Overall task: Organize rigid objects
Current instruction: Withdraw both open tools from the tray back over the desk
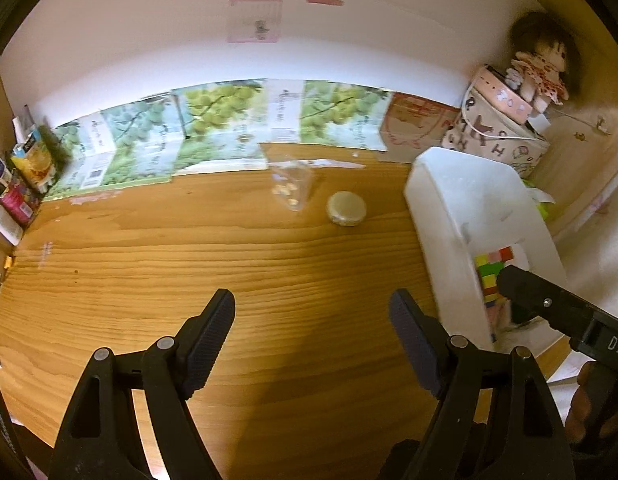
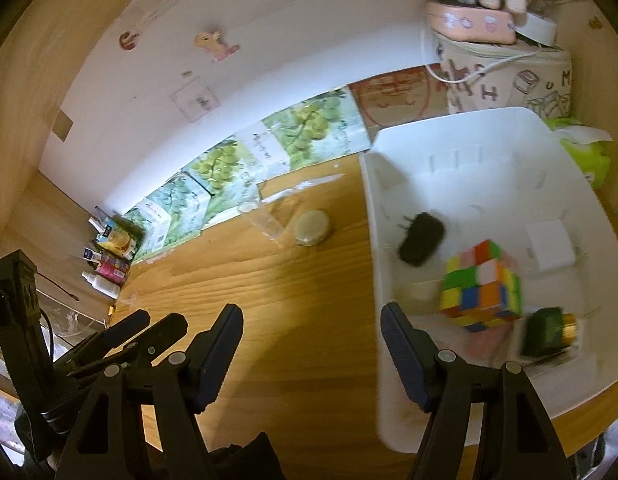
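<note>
Rubik's cube [image 2: 483, 286] sits in white bin [image 2: 449, 140] on wooden desk [image 1: 229, 264]; both hand-held grippers [image 1: 312, 316] [image 2: 311, 330] gape empty.

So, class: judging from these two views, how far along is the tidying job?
Done: the puzzle cube, a black object and a green bottle lie in the white bin. In hand: nothing; both tools, left and right, are open. Left: the round tin on the table.

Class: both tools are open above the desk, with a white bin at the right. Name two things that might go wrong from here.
1. The right tool straddles the white bin wall; closing or dropping could nudge or tip the bin.
2. The round tin lies beside a clear plastic bag; the left tool reaching for it may catch the bag too.
</note>
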The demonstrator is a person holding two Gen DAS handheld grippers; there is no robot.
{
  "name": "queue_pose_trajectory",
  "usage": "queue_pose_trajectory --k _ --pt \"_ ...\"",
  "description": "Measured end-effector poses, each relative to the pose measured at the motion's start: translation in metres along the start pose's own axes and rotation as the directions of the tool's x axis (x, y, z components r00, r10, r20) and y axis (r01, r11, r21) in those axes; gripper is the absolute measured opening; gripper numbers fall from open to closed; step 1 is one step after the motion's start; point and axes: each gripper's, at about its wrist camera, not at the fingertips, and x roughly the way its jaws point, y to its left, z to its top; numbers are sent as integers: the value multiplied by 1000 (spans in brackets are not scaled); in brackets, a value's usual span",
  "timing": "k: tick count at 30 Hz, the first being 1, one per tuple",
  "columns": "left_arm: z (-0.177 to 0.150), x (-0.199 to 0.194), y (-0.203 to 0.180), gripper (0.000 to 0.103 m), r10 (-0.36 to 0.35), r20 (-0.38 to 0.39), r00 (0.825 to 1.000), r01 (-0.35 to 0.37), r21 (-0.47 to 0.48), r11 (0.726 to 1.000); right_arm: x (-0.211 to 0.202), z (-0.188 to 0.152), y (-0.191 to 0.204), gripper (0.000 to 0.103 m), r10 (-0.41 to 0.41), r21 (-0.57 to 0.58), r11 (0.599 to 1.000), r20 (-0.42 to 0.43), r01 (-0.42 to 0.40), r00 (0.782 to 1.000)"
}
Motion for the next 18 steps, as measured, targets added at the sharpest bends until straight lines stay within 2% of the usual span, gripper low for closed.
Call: queue_pose_trajectory --k 11,18 --pt "-6 2 65 82 29 -52 998 -27 42 999 18 -29 64 72 7 -22 1000 94 -5 996" --pt "-10 9 99 82 30 -97 995 -24 62 998 27 -43 98 72 -38 -62 997 165 49 986"
